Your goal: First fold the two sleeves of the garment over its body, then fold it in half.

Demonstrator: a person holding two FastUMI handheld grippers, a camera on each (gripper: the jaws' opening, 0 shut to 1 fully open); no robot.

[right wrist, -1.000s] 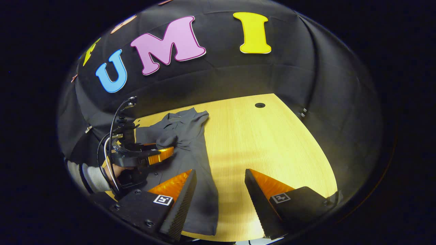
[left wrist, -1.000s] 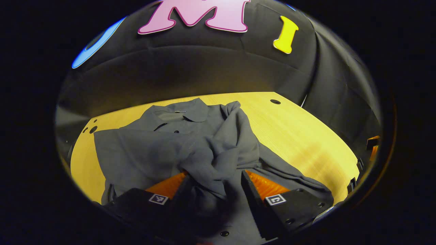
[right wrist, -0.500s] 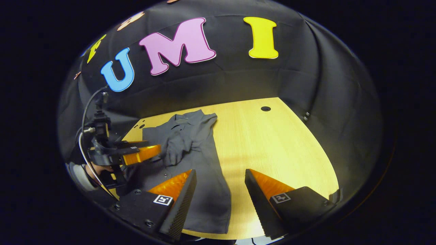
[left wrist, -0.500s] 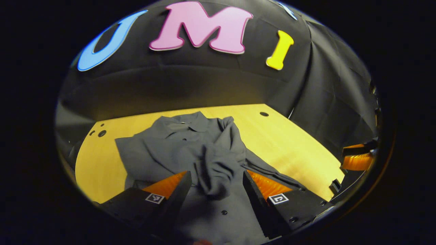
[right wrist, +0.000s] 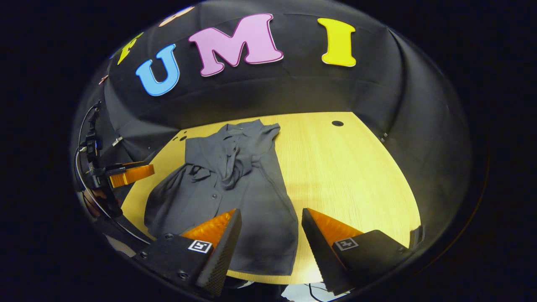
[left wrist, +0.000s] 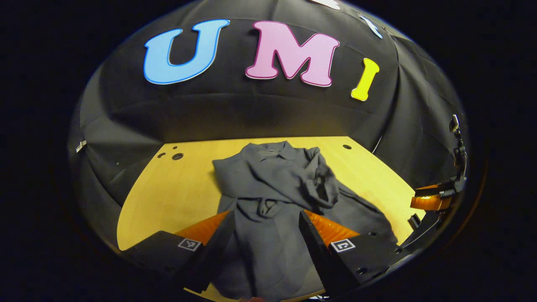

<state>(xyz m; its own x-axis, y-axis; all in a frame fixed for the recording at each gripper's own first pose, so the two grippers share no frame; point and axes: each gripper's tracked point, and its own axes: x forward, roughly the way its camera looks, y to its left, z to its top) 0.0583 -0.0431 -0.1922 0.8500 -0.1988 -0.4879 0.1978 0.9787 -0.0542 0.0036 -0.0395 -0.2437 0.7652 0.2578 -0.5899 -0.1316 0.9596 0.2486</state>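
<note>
Dark grey button-up shirt (right wrist: 235, 184) lies mid-frame on the yellow wooden table (right wrist: 344, 167), sleeves bunched over body; left gripper (left wrist: 264, 235) and right gripper (right wrist: 270, 235) both spread, empty.

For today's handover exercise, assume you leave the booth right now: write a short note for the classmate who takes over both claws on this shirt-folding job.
Left claw: open, holding nothing, raised above the shirt.
Right claw: open, holding nothing, over the shirt's near hem.
The grey shirt lies on the wooden table, collar towards the back wall.
Done: both sleeves seem to be lying over the body, but bunched in a rumpled heap near the chest rather than flat.
Left: probably smooth that heap, then fold the shirt in half.
</note>
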